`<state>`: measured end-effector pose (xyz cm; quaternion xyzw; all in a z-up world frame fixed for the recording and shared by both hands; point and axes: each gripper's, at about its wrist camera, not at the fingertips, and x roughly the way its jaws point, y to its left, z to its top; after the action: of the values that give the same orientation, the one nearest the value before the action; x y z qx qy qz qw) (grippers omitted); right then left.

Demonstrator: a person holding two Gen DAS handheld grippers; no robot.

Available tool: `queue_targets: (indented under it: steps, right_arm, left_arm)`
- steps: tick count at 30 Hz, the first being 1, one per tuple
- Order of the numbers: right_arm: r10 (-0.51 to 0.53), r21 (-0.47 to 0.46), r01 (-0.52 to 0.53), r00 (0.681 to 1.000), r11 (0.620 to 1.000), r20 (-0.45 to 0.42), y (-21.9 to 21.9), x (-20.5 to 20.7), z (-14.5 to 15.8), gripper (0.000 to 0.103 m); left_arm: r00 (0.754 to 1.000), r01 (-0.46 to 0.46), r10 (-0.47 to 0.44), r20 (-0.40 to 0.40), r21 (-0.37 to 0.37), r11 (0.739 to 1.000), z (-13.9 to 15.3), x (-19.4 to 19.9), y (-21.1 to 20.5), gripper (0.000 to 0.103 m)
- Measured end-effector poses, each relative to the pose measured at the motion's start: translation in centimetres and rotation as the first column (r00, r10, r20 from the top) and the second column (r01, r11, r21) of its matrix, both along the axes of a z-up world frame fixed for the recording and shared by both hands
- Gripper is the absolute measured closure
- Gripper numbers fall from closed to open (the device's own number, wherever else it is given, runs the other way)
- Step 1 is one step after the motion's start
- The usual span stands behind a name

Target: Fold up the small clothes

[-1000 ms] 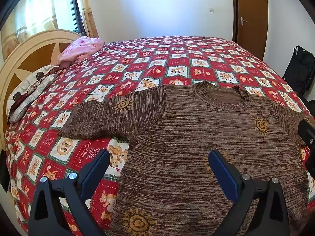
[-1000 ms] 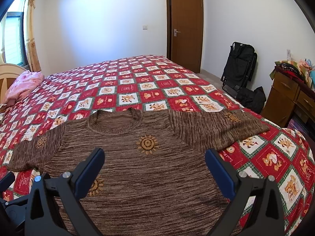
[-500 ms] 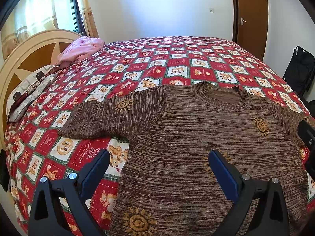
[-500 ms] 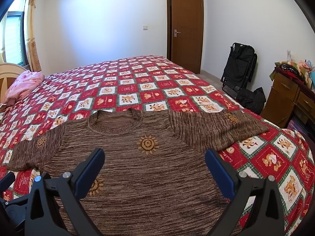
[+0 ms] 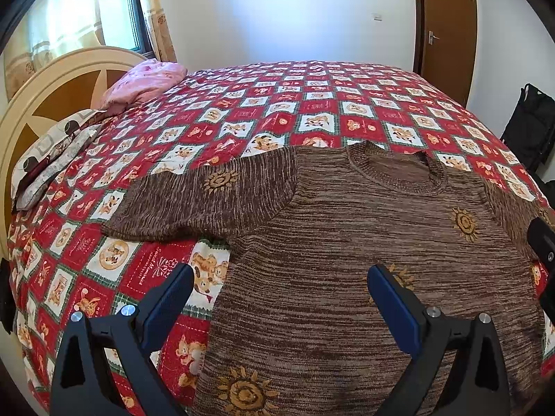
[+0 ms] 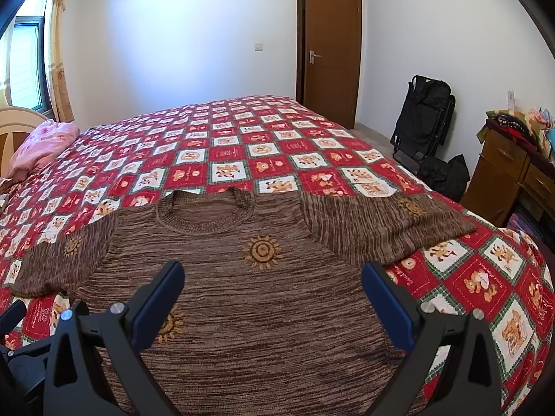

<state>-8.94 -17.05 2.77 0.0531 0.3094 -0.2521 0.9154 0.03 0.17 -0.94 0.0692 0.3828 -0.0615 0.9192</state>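
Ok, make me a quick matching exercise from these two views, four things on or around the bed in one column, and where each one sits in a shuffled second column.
Things:
1. brown sweater
2. pink bedding
3. black folded stroller
4. wooden dresser

Places:
A. bunched up by the headboard
B. against the wall beside the door
C. spread flat on the quilt, sleeves out
D. far right of the room, piled with clutter

Pairs: 1-C, 2-A, 3-B, 4-D
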Motion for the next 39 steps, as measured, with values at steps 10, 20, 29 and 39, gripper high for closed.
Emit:
queue_targets:
  steps: [10,20,29,39]
  right_arm:
    - [0.013,-0.006,-0.013,1.0,1.0,-0.011,0.1,0.6,-0.5,0.0]
    - [0.072,-0.017,-0.073,0.997,0.997,-0.038,1.1,1.9,-1.6,0.0]
    - [0.124,-0.04,-0.126,0.99,0.991,-0.064,2.3,3.4,-2.2,0.0]
    - [0.144,-0.011,-0.146,0.983,0.989,-0.11,2.5,5.3,-3.7,0.0]
  left_arm:
    - [0.991,-0.126,0.117,-0.057,-0.195,0.973,-0.2,4.4,7.7,0.003]
    - [0.866,-0.499,0.488,-0.107,-0.254,0.829,-2.8,12.0,22.0,0.007]
    - [0.83,-0.557,0.502,-0.242,-0.356,0.75,-6.8,15.1,24.0,0.046]
    - [0.831,-0.553,0.513,-0.216,-0.426,0.717,-7.7,15.0,25.6,0.092]
